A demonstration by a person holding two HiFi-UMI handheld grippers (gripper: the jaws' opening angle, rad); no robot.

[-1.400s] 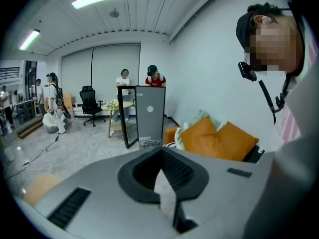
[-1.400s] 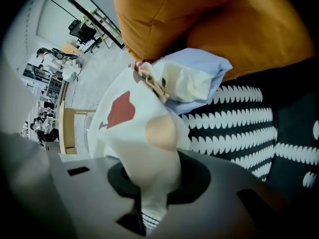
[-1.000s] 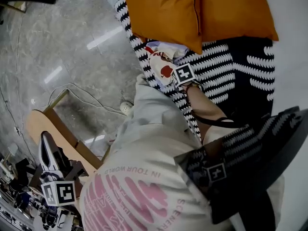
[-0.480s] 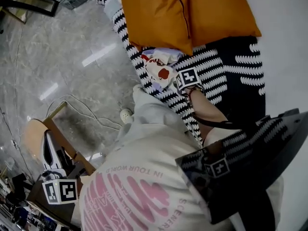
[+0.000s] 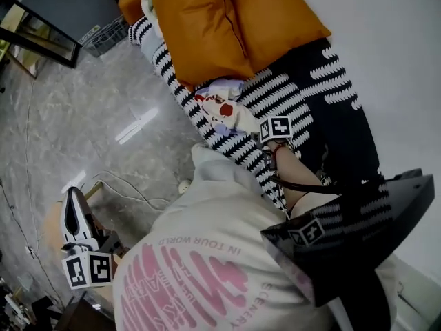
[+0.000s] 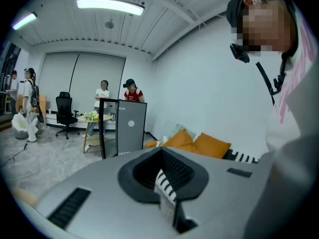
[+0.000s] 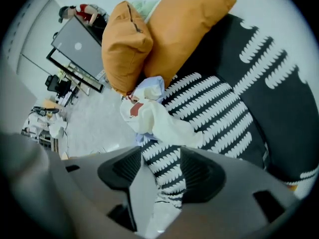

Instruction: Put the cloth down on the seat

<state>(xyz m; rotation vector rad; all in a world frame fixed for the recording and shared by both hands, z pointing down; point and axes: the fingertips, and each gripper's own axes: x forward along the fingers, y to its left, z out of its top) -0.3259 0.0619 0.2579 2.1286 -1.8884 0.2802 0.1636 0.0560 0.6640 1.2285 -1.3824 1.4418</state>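
The cloth [image 5: 224, 110], cream with red prints and a pale blue part, lies crumpled on the black-and-white striped seat [image 5: 310, 95], just below the orange cushions [image 5: 220, 26]. My right gripper [image 5: 274, 131] hangs close beside the cloth's near edge and points steeply down. In the right gripper view its jaws [image 7: 164, 168] stand wide apart, having just been opening. Only striped seat shows between them, and the cloth [image 7: 157, 118] lies beyond their tips, untouched. My left gripper [image 5: 71, 198] is off to the side over the floor with its jaws together and holds nothing [image 6: 164, 183].
Grey polished floor [image 5: 83, 116] with a loose cable [image 5: 138, 185] runs along the seat's front edge. A black-framed panel [image 5: 48, 12] stands at the far end. A black box with a marker [image 5: 344, 233] hangs at my side. Several people [image 6: 102, 91] and an office chair [image 6: 65, 111] are farther off.
My right gripper has let go of the cloth and drawn back and up from it; the cloth stays on the seat. The left gripper has shifted sideways a little.
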